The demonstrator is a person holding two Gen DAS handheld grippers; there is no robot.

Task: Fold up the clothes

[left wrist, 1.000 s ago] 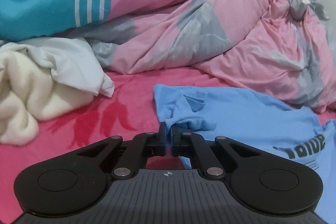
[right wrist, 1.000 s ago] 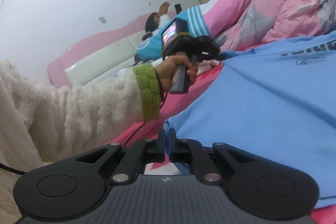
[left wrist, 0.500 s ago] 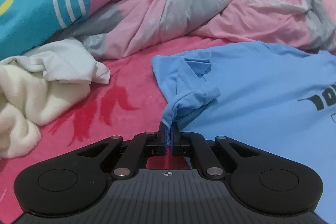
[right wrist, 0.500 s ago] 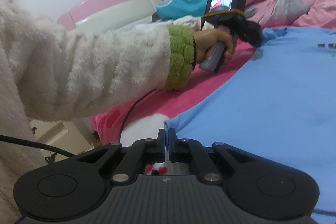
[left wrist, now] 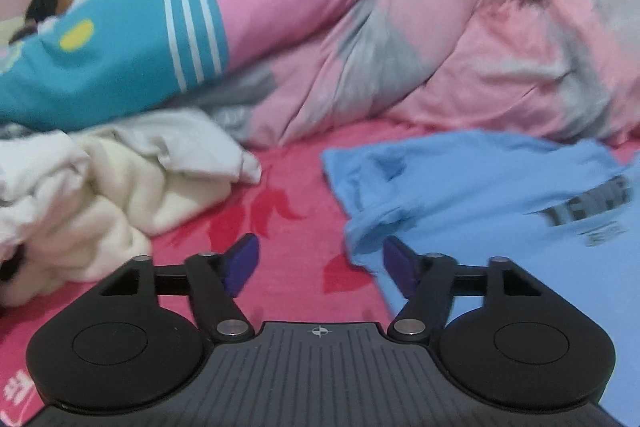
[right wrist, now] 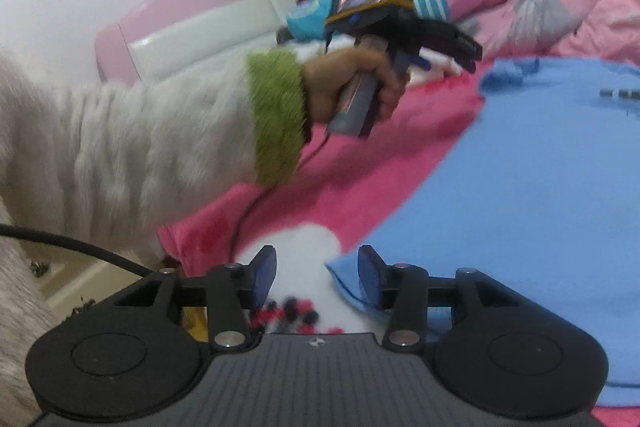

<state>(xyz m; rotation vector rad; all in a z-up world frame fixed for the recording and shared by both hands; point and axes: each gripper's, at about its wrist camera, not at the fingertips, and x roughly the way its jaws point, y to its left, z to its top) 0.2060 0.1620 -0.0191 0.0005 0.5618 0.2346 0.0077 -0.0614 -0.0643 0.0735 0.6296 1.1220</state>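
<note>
Both hand-held grippers, clamped on blue cloth half a second ago, now stand spread with nothing between the fingers.

Left wrist view: the left hand-held gripper (left wrist: 318, 261) hovers beside the blue T-shirt (left wrist: 500, 211), whose bunched sleeve (left wrist: 380, 223) lies near the bed's (left wrist: 292, 267) middle; smooth it before folding.

Right wrist view: the right hand-held gripper (right wrist: 318, 273) sits at the shirt's hem corner (right wrist: 344, 277), by the bed's near edge; regrasp squarely on the edge.

Blue T-shirt (left wrist: 480, 195): soft matt cloth. Bed sheet (left wrist: 288, 211): fuzzy pink fabric. Sleeve (right wrist: 120, 147): fluffy fleece. Left hand-held gripper (left wrist: 319, 259): matt black plastic w/ metal pins.
</note>
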